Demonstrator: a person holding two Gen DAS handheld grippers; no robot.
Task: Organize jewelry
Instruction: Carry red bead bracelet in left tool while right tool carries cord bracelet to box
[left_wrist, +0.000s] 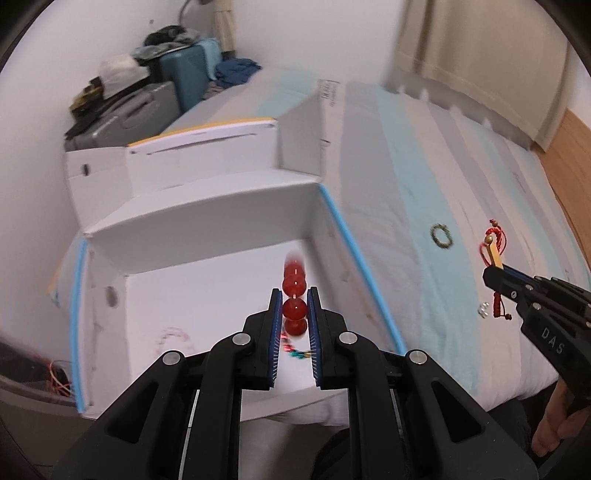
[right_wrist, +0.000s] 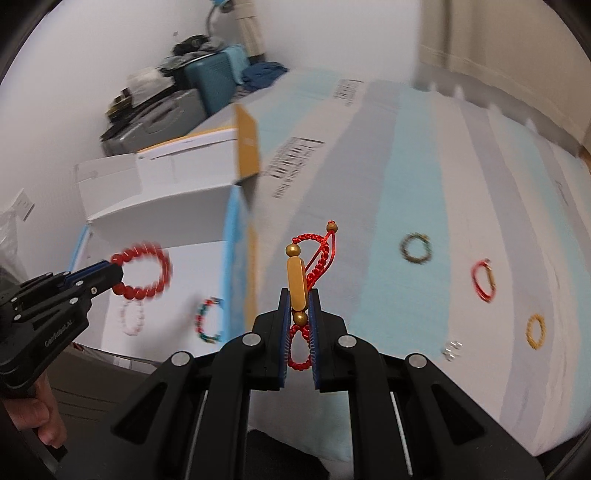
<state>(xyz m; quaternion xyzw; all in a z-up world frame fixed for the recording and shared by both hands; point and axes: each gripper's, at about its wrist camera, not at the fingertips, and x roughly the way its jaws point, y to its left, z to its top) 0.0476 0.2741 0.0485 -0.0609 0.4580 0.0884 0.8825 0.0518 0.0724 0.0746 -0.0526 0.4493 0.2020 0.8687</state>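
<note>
My left gripper (left_wrist: 294, 297) is shut on a red bead bracelet (left_wrist: 294, 282) and holds it over the open white box (left_wrist: 207, 221); the bracelet also shows in the right wrist view (right_wrist: 146, 271). A pale pink bracelet (right_wrist: 131, 317) and a multicolour bracelet (right_wrist: 208, 319) lie on the box floor. My right gripper (right_wrist: 299, 295) is shut on a red cord bracelet with a gold bar (right_wrist: 297, 282), above the striped bed cover right of the box. On the cover lie a dark green bracelet (right_wrist: 416, 248), a red bracelet (right_wrist: 483, 278), an amber bracelet (right_wrist: 535, 331) and a small silver piece (right_wrist: 452, 349).
The box has raised flaps and a blue-edged right wall (left_wrist: 360, 266). The striped bed cover (left_wrist: 424, 177) spreads to the right. Suitcases with clothes (left_wrist: 162, 92) stand by the far wall. A curtain (left_wrist: 480, 48) hangs at the back right.
</note>
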